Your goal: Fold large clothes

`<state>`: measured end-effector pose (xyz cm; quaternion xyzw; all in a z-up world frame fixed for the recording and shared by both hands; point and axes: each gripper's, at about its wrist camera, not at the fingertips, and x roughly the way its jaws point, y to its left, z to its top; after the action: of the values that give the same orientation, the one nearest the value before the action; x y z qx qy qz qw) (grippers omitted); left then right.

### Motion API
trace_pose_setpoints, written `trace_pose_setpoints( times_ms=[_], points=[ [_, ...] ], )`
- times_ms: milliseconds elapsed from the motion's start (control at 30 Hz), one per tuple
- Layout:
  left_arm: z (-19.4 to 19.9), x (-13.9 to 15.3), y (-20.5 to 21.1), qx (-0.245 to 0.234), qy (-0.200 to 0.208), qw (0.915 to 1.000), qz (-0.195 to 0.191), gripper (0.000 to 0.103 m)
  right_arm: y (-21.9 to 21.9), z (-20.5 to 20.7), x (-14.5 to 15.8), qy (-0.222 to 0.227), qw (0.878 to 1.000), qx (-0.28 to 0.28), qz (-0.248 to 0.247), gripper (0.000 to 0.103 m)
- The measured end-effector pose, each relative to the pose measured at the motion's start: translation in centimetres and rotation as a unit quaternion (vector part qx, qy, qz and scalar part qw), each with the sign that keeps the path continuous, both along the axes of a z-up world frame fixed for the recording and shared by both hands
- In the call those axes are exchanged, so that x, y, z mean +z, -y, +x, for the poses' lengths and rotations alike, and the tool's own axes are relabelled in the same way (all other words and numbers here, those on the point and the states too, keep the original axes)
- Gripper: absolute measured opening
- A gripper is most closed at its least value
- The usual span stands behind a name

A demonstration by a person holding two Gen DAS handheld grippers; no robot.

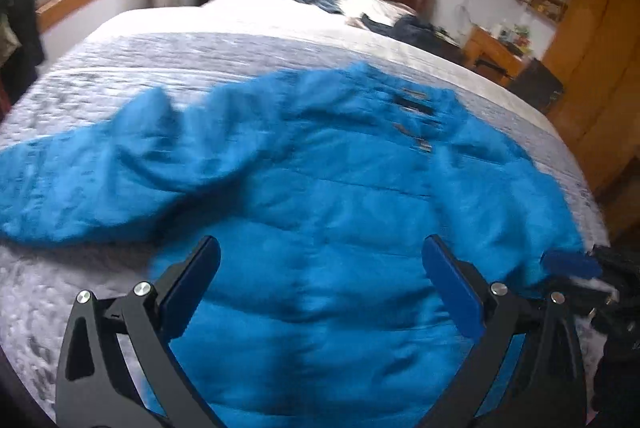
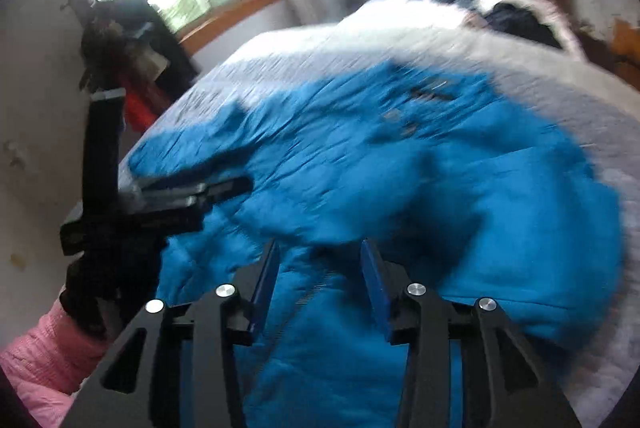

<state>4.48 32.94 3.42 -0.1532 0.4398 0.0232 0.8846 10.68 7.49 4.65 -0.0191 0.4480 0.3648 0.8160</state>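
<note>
On the grey bedspread [image 1: 208, 55], left wrist view: blue padded jacket [image 1: 320, 195] lies spread out; left gripper [image 1: 320, 268] gapes wide above it, empty. Right wrist view: right gripper [image 2: 320, 276] parted over the jacket, gripping nothing.

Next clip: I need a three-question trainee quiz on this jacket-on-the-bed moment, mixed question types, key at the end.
1. True or false: the left tool is clamped on the blue jacket.
2. Which surface does the jacket lie on: (a) wooden desk, (b) grey bedspread, (c) floor?
3. Fill in: in the right wrist view, the right tool has its fingers apart over a ____ running along the jacket.

Key
1. False; its fingers are wide apart, holding nothing.
2. b
3. zipper
</note>
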Motion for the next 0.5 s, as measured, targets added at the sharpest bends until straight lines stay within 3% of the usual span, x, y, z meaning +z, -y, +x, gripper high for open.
trace_pose_setpoints(
  times_ms=[67, 133, 300, 333, 400, 500],
  points=[
    [1.6, -0.3, 2.1, -0.029, -0.012, 0.9994, -0.013, 0.1, 3.0, 0.8, 0.8, 0.009, 0.998, -0.063, -0.006, 0.046],
    [3.4, -1.1, 4.1, -0.058, -0.036, 0.9972, -0.029, 0.1, 6.0, 1.7, 1.0, 0.003, 0.994, -0.104, 0.022, 0.046],
    [6.4, -3.5, 6.7, -0.069, -0.076, 0.9927, -0.064, 0.096, 10.3, 3.1, -0.2, -0.003, 0.984, -0.166, 0.057, 0.047],
    [6.6, -3.7, 6.9, -0.071, -0.079, 0.9919, -0.069, 0.091, 10.7, 3.4, -0.6, -0.009, 0.984, -0.168, 0.061, 0.047],
    [7.0, -3.8, 7.6, -0.079, -0.075, 0.9907, -0.081, 0.058, 11.4, 3.9, -1.4, -0.018, 0.983, -0.173, 0.052, 0.047],
    [7.2, -3.3, 8.5, -0.084, -0.062, 0.9924, -0.065, 0.04, 11.8, 4.2, -2.4, -0.024, 0.98, -0.193, 0.035, 0.053]
  ],
)
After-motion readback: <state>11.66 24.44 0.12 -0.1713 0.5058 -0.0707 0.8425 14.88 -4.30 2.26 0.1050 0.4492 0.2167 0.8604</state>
